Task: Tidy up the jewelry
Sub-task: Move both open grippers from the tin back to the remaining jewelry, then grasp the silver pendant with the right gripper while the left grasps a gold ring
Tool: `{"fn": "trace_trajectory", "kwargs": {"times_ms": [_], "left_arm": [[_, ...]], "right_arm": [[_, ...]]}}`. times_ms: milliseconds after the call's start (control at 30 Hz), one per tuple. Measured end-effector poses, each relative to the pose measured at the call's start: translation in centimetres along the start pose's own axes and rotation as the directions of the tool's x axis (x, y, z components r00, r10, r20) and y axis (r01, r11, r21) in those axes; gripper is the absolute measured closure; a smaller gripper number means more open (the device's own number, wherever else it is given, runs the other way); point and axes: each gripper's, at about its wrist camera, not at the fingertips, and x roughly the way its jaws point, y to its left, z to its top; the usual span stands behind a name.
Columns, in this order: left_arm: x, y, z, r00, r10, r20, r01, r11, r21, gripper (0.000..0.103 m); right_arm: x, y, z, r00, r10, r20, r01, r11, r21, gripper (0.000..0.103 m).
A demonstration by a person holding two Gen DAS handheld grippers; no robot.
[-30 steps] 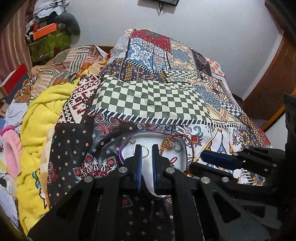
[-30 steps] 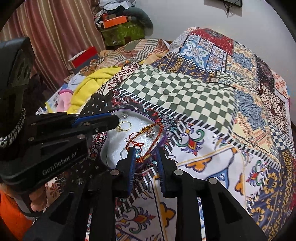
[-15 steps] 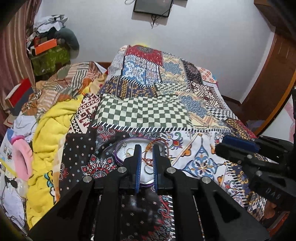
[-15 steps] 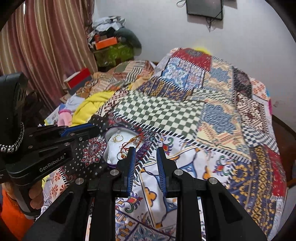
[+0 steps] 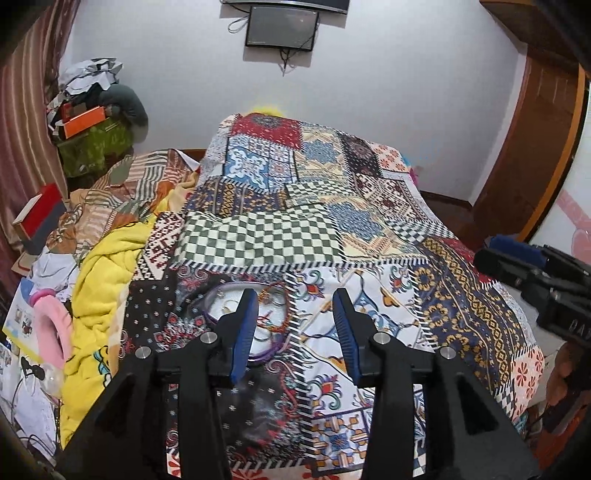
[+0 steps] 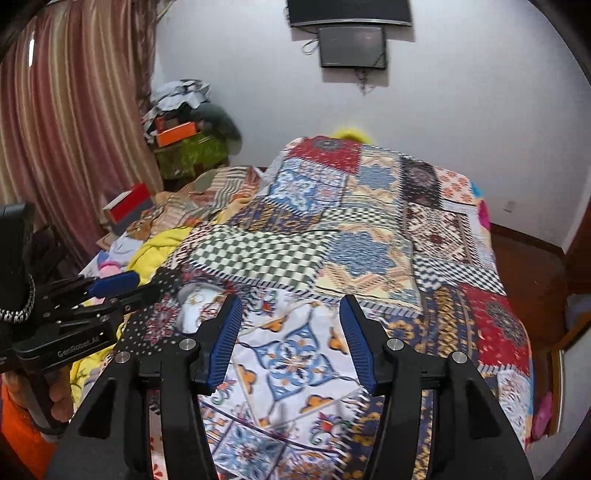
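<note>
Both your left gripper [image 5: 295, 332] and right gripper [image 6: 291, 339] stand with fingers spread wide and empty, held above the patchwork bedspread [image 5: 369, 236]. The jewelry [image 5: 271, 310], rings and a beaded bracelet, lies in the white dish [image 5: 236, 295] near the left gripper's left finger. Expect light, thin, slippery pieces: pinch each across its band, gently.

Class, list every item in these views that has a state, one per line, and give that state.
Left gripper: open, empty.
Right gripper: open, empty.
Round white purple-rimmed dish: upright on the patchwork bedspread, holding jewelry.
Red and gold beaded bracelet: lying in the dish.
Dark wall-mounted screen: off.
</note>
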Motion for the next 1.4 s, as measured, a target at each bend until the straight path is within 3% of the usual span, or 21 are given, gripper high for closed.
{"fn": "trace_trajectory", "kwargs": {"times_ms": [400, 933, 1100, 1167, 1267, 1400], "left_arm": [[4.9, -5.1, -2.1, 0.990, -0.059, -0.128, 0.070, 0.994, 0.083, 0.062], [14.2, -8.6, -4.5, 0.949, -0.085, -0.304, 0.132, 0.982, 0.137, 0.062], [16.4, -8.9, -4.7, 0.935, -0.103, -0.339, 0.155, 0.979, 0.132, 0.073], [17.2, -8.9, -4.8, 0.930, -0.104, -0.352, 0.157, 0.979, 0.127, 0.078], [17.7, -8.9, -4.8, 0.932, -0.112, -0.345, 0.163, 0.979, 0.120, 0.078], [17.8, -8.7, -4.7, 0.934, -0.119, -0.336, 0.165, 0.980, 0.114, 0.081]], "right_arm": [[0.7, -4.7, -2.8, 0.995, -0.067, -0.077, 0.073, 0.994, 0.076, 0.052], [5.8, -7.6, -6.2, 0.976, -0.069, -0.206, 0.087, 0.993, 0.081, 0.052], [8.0, -7.7, -6.6, 0.967, -0.032, -0.252, 0.052, 0.996, 0.075, 0.052], [8.9, -7.6, -6.8, 0.963, -0.015, -0.268, 0.039, 0.996, 0.082, 0.057], [10.1, -7.5, -7.0, 0.951, 0.025, -0.308, 0.004, 0.996, 0.091, 0.066], [10.8, -7.1, -7.4, 0.941, 0.046, -0.337, -0.020, 0.997, 0.079, 0.072]]}}
